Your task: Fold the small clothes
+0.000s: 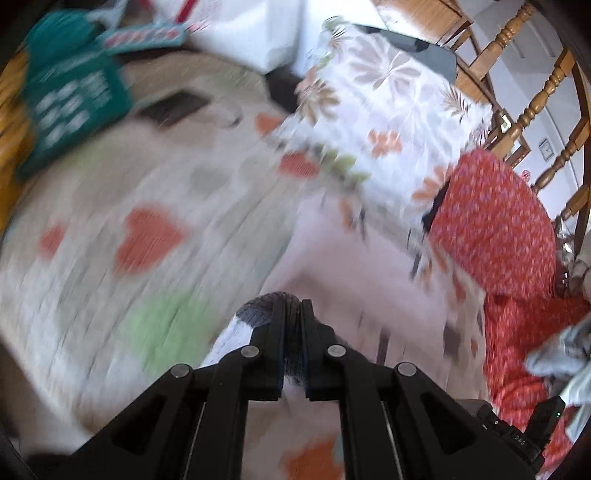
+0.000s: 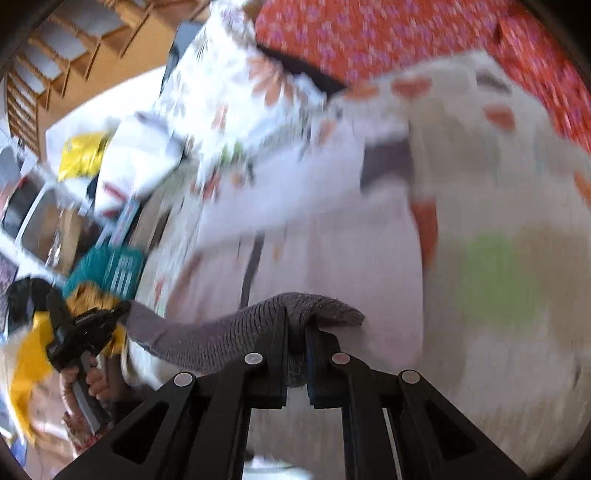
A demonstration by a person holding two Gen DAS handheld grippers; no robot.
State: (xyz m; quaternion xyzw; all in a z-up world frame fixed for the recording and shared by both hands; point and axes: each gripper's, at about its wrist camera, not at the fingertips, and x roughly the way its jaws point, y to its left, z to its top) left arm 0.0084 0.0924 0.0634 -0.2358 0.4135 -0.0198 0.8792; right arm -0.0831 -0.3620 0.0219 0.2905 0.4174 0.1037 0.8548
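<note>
Grey knitted cloth (image 2: 236, 336) hangs pinched between both closed grippers, the left gripper (image 1: 291, 314) and right gripper (image 2: 295, 325), low centre of each frame; judging by this, folding is barely begun.

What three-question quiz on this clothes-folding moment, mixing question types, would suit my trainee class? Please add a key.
1. True or false: the left gripper stands open and empty.
2. What does the right gripper grip?
A. the red patterned cloth
B. the grey knit garment
C. the teal item
3. Fill in: the cloth with orange hearts lies ____ the held garment.

Key:
1. False: its jaws are shut on grey knit fabric.
2. B; in the right wrist view the garment runs leftward to the other gripper.
3. Beneath.
</note>
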